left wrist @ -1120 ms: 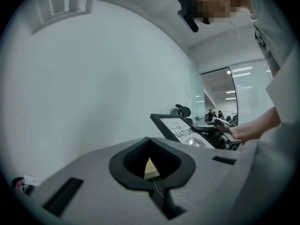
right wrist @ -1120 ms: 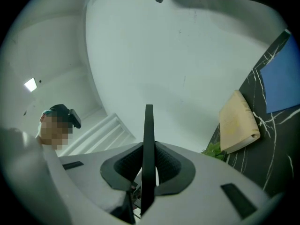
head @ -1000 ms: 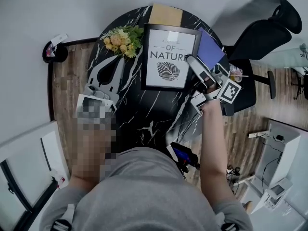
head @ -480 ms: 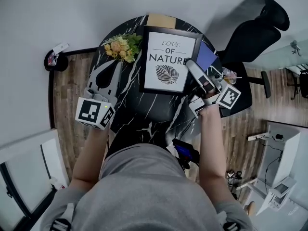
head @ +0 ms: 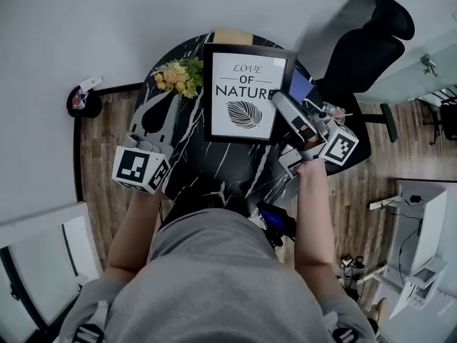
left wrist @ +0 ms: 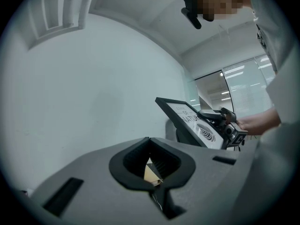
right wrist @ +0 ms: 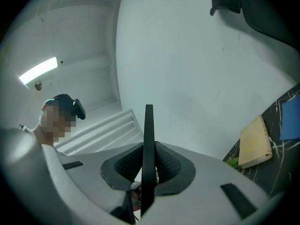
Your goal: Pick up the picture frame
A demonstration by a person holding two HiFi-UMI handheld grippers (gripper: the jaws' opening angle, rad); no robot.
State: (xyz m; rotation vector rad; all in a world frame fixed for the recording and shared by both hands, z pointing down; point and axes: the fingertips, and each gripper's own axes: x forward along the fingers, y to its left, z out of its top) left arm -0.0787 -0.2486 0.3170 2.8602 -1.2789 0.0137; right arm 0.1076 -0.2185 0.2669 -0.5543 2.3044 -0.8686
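Note:
The picture frame (head: 245, 91), black-edged with a white leaf print, hangs tilted above the round black marble table (head: 214, 166). My right gripper (head: 280, 102) is shut on the frame's right edge. In the right gripper view that edge (right wrist: 148, 139) runs upright as a thin black strip between the pads of the right gripper (right wrist: 148, 146). My left gripper (head: 171, 97) is over the left part of the table, shut with nothing in it, apart from the frame. From the left gripper (left wrist: 151, 142) view, the frame (left wrist: 190, 121) shows off to the right, held up by the other gripper.
Yellow flowers (head: 180, 77) lie at the table's back left, close to the frame's left edge. A blue pad (head: 300, 86) and a tan item (head: 232, 37) lie near the far rim. A black office chair (head: 371, 48) stands at the right, and a white wall is behind the table.
The right gripper has lifted the frame: it sits higher and a little further left in the head view and looks larger. The left gripper has barely shifted in the picture.

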